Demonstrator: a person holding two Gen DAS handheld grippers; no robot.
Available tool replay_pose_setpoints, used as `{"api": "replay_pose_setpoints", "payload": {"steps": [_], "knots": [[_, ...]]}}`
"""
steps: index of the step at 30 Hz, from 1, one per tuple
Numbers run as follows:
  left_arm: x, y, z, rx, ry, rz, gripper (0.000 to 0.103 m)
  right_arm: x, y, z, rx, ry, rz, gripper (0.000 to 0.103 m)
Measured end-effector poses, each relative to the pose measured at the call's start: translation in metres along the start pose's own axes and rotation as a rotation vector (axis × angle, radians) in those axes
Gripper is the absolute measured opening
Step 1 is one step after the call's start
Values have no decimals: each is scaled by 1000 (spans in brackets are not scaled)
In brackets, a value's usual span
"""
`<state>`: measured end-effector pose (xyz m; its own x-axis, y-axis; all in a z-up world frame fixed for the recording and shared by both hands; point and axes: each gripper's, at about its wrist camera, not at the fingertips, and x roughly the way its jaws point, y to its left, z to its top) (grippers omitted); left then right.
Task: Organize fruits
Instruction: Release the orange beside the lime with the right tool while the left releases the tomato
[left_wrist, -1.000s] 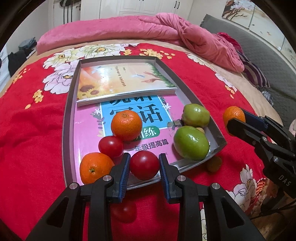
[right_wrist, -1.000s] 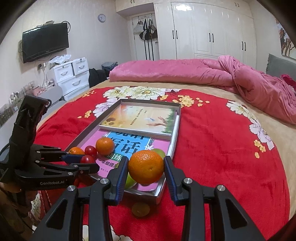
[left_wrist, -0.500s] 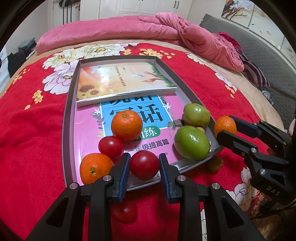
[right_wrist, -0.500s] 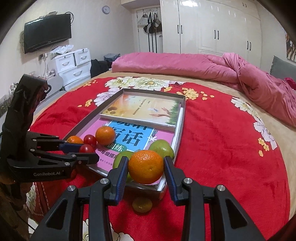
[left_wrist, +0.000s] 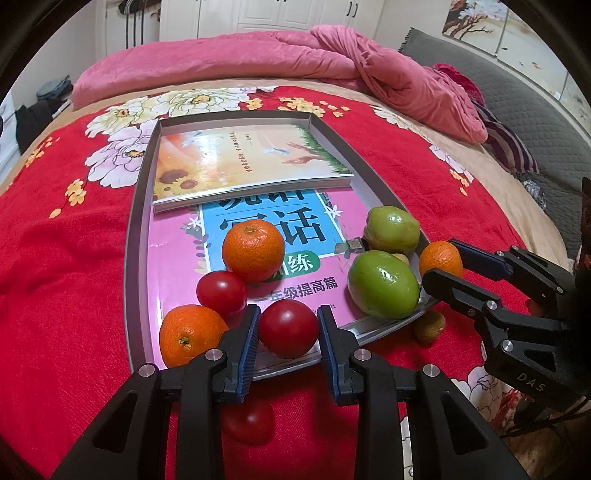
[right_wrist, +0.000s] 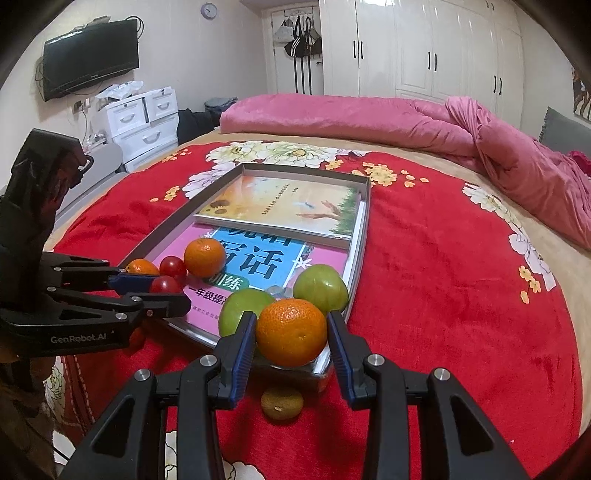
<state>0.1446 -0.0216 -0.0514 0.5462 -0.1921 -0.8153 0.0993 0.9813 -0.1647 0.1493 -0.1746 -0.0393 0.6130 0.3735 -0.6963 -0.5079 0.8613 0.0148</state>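
Observation:
My left gripper (left_wrist: 288, 312) is shut on a red tomato (left_wrist: 288, 330), held over the near edge of the grey tray (left_wrist: 138, 206). Over the tray's near right corner my right gripper (right_wrist: 291, 317) is shut on an orange (right_wrist: 291, 332); the left wrist view shows that orange (left_wrist: 441, 258) beside the tray rim. In the tray lie an orange (left_wrist: 253, 250), a second tomato (left_wrist: 221, 293), another orange (left_wrist: 192, 334) and two green fruits (left_wrist: 382, 284) (left_wrist: 392, 229).
The tray sits on a red flowered bedspread (left_wrist: 66, 266) and holds two books (left_wrist: 251, 166). A loose tomato (left_wrist: 251, 424) lies on the spread under my left gripper. A small brown fruit (right_wrist: 282, 402) lies just outside the tray's near corner. A pink quilt (right_wrist: 369, 118) is heaped behind.
My right gripper has carried the orange in and down toward the tray's near right corner. The left gripper and its tomato have kept still.

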Motion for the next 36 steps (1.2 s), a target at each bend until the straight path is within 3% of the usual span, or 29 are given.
{"api": "replay_pose_setpoints", "payload": {"steps": [11, 24, 36], "knots": [[0, 0, 0, 0, 0, 0, 32, 0, -3, 0, 19, 2, 2, 42], [-1, 1, -1, -1, -2, 1, 32, -10, -2, 1, 22, -28, -3, 61], [-6, 1, 0, 1, -14, -4, 34, -12, -2, 1, 25, -33, -11, 62]]}}
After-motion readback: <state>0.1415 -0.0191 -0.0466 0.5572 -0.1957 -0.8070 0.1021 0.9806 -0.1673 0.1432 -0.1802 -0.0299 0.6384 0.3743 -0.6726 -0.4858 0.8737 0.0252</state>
